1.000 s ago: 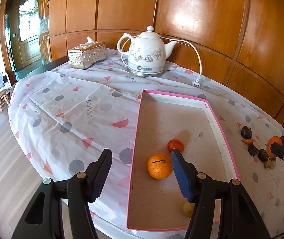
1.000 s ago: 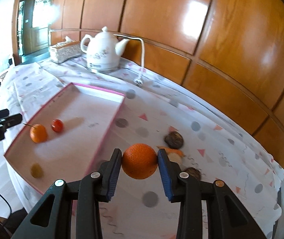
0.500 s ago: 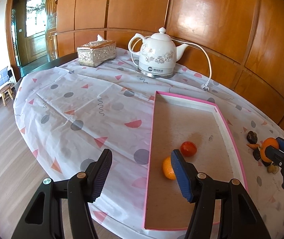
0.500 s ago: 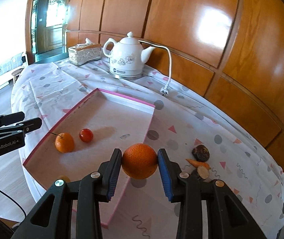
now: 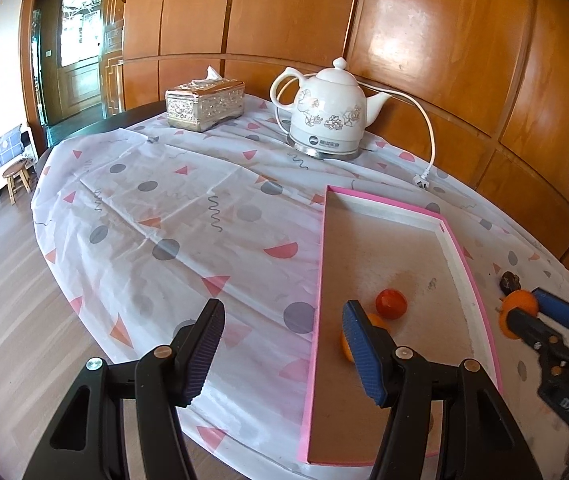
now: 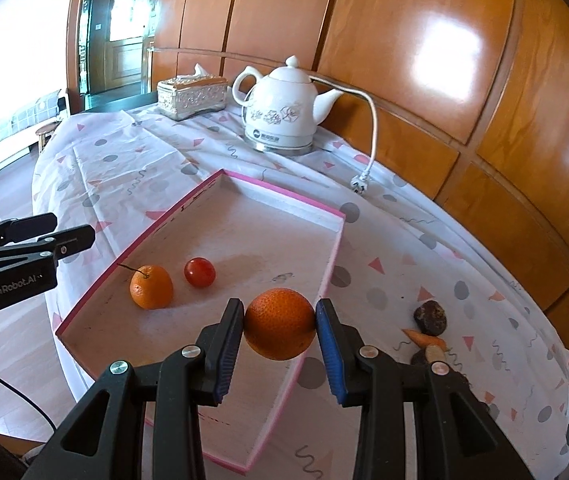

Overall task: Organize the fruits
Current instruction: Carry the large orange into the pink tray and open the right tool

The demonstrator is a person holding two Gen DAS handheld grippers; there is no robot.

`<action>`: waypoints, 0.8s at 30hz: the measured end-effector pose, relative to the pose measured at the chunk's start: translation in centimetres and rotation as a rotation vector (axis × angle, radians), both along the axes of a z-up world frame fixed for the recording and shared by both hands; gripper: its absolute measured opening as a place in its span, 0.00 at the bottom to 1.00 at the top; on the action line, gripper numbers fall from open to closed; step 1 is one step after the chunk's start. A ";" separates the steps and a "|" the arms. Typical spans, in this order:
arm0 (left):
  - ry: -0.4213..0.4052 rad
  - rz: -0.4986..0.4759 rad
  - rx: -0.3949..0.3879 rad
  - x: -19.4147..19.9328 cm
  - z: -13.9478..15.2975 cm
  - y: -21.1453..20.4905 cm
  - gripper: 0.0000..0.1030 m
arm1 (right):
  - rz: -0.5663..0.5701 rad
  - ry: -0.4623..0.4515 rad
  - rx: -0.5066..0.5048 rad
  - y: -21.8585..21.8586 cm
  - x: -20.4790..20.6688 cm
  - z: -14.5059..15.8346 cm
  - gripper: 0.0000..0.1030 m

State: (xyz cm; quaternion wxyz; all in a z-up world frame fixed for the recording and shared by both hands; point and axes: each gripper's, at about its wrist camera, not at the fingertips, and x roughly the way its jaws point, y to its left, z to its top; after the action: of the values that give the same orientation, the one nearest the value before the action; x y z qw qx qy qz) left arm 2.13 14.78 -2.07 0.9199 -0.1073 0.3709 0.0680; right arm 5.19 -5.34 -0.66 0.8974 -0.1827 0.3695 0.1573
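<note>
Right hand-held gripper (image 6: 280,326) pinching the orange (image 6: 279,323) above the pink tray (image 6: 280,196); left hand-held gripper (image 5: 280,346) spread

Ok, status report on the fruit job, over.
Left tongs open, empty. Right tongs shut on large orange, above pink-rimmed tray. Path clear.

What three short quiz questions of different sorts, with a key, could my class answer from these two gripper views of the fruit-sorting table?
1. True or false: the right gripper holds an orange between its fingers.
2. Multiple choice: which fruits lie in the pink tray? A) a stemmed mandarin and a red tomato; B) two bananas; C) nothing.
3. Fill in: the left gripper is ____ and holds nothing.

Key: 1 true; 2 A; 3 open.
</note>
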 end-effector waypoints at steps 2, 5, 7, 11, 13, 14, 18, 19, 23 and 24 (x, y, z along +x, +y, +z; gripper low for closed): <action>-0.001 0.005 -0.002 0.0 0.0 0.3 0.60 | 0.005 0.009 -0.004 0.4 0.2 -0.4 0.36; 0.001 0.011 -0.007 0.0 -0.1 0.6 0.60 | 0.007 0.020 -0.007 1.0 0.6 -1.0 0.36; 0.002 0.011 -0.006 0.0 -0.2 0.6 0.60 | 0.006 0.038 0.000 1.3 1.0 -1.5 0.36; 0.002 0.008 -0.006 0.0 -0.3 0.6 0.60 | -0.003 0.054 0.007 1.8 1.6 -2.3 0.36; 0.002 0.009 -0.005 0.0 -0.3 0.6 0.60 | -0.011 0.046 0.014 1.7 1.6 -2.3 0.36; 0.003 0.009 -0.006 0.0 -0.3 0.5 0.60 | -0.016 0.041 0.015 1.6 1.6 -2.2 0.36; 0.009 0.007 -0.007 0.0 -0.5 0.4 0.60 | -0.021 0.058 0.038 1.5 2.0 -2.4 0.37; 0.009 0.005 -0.007 0.0 -0.5 0.3 0.60 | -0.028 0.053 0.044 1.5 2.0 -2.4 0.37; 0.006 -0.004 -0.007 0.0 -0.4 0.1 0.60 | -0.043 0.036 0.045 1.4 1.9 -2.1 0.37; 0.006 -0.005 -0.008 -0.1 -0.4 0.1 0.60 | -0.046 0.025 0.038 1.4 1.8 -1.9 0.37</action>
State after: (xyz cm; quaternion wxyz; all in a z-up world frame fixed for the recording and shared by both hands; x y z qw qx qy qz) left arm 2.08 14.85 -2.46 0.9186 -0.1098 0.3742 0.0644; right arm 6.95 -3.90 -2.54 0.8994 -0.1553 0.3816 0.1459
